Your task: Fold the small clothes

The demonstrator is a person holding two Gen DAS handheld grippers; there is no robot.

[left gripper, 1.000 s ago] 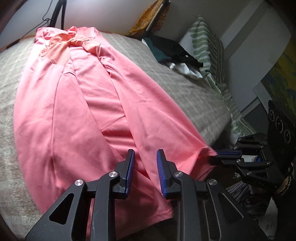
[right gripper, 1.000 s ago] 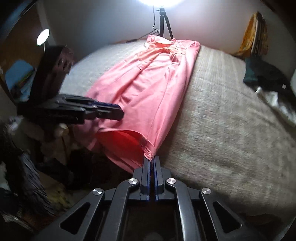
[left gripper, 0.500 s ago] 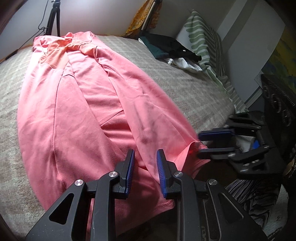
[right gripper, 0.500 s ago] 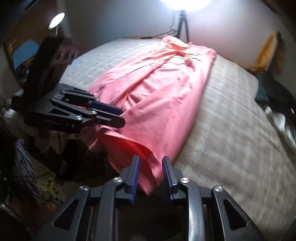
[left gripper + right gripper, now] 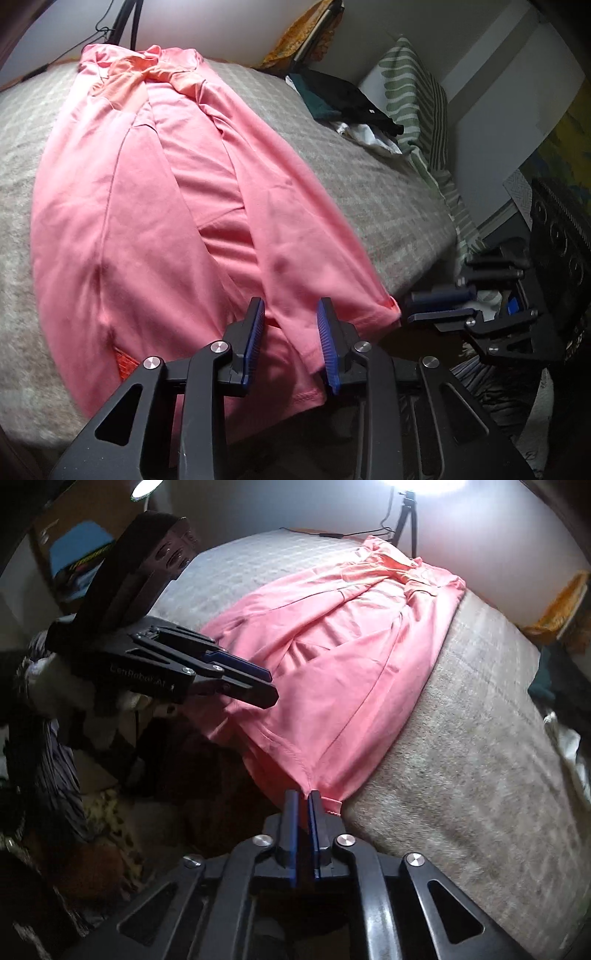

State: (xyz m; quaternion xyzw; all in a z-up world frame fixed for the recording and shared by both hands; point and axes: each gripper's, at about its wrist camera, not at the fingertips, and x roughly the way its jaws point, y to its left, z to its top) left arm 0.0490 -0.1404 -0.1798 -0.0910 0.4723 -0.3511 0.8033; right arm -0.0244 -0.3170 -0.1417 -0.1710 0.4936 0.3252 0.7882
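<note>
A pink garment (image 5: 155,221) lies lengthwise on the grey bed (image 5: 369,199), its hem hanging over the near edge. My left gripper (image 5: 290,328) hovers at that hem with its jaws opening; cloth lies between the blue pads (image 5: 255,332), which do not press on it. From the right wrist view, the left gripper (image 5: 271,686) sits at the hem's left side. My right gripper (image 5: 303,805) is closing on the hem's right corner of the pink garment (image 5: 332,672), and the cloth bunches to a point between its pads. It also shows as the right gripper (image 5: 424,306) beside that corner.
A heap of dark and white clothes (image 5: 343,99) and a green striped pillow (image 5: 413,92) lie at the bed's far right. A lamp tripod (image 5: 406,517) stands behind the bed. Patterned clutter (image 5: 55,768) fills the floor below the near edge.
My right gripper, shut a second ago, spread over the hem corner and has now narrowed onto it. My left gripper's jaws stand a little wider apart over the hem.
</note>
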